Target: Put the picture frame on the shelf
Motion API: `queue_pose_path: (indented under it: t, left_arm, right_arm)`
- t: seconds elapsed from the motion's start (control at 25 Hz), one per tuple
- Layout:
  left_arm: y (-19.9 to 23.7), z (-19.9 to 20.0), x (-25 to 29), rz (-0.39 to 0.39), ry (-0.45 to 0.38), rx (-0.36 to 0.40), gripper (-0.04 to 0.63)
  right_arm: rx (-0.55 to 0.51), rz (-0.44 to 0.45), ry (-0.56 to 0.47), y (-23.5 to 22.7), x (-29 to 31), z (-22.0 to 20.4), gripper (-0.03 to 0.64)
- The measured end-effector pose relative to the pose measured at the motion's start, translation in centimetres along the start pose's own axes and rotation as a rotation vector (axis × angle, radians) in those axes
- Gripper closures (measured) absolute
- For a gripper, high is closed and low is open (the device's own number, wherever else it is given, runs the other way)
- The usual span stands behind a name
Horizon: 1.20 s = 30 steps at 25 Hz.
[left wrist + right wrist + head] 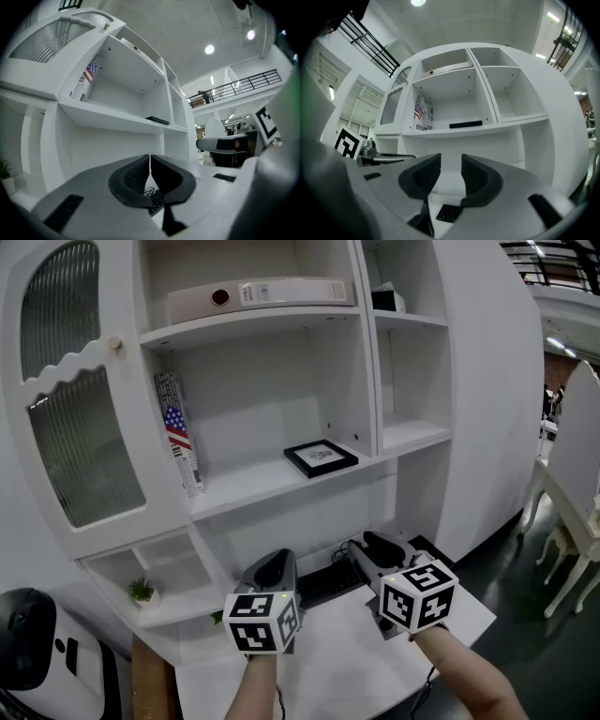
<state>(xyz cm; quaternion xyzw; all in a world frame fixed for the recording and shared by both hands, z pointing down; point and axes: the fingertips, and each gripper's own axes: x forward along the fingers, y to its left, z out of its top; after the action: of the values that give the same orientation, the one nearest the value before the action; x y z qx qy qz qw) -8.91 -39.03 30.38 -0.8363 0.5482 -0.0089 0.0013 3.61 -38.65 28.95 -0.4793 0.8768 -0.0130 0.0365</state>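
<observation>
Looks done or nearly so: can see the frame [321, 457] lying flat on the middle shelf [246, 491], right of centre, close to the front edge, well apart from the book [178, 432] leaning at far left. Holding nothing on either side: left hand-held gripper [279, 563] with jaws together, tips touching, empty; right hand-held gripper [367, 545] with jaws part open, clear gap, only bench [347, 662] and keyboard [328, 583] showing through it. Sitting low over the bench, both of them, well below the shelf and well clear of the frame. If counting flat as placed: back off straight, keep low, avoid swinging up into the shelf lip. If wanting it upright: open right wider before going in, approach from the front, pinch the near edge of the frame, tilt it back against the rear wall, release only once leaning steady. Probably slides on that smooth white board, so go slow. Compartments: top left holds a binder [258, 294] lying flat; top right holds a dark item [383, 299], can't tell what; nothing seen in middle right; low left cubby holds a small plant [142, 591]; behind the ribbed door [80, 390], can't tell.
</observation>
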Motion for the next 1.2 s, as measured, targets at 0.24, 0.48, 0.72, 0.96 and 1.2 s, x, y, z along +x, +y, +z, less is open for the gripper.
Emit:
queue_pose_path:
  t: [0.24,0.48,0.72,0.96,1.2]
  left_arm:
    - [-0.1,-2.8,-1.4,0.001,0.020,-0.014,0.575]
    - [0.1,-6.0,-3.0,0.007,0.042,-0.032,0.575]
    - [0.0,-8.6,-4.0,0.014,0.080,-0.032,0.575]
    - [-0.1,-10.4,-4.9,0.024,0.100,-0.051,0.575]
    - [-0.2,-11.6,-5.4,0.031,0.113,-0.070,0.575]
  right_arm:
    - [0.022,-0.013,0.047,0.1,-1.5,-3.4,0.490]
    - [-0.006,-0.034,0.093,0.8,-2.9,-6.3,0.502]
    - [0.025,-0.049,0.115,1.3,-4.2,-8.8,0.526]
    - [0.025,-0.069,0.149,1.3,-5.3,-11.0,0.583]
    - [0.069,-0.081,0.164,0.9,-6.1,-12.3,0.615]
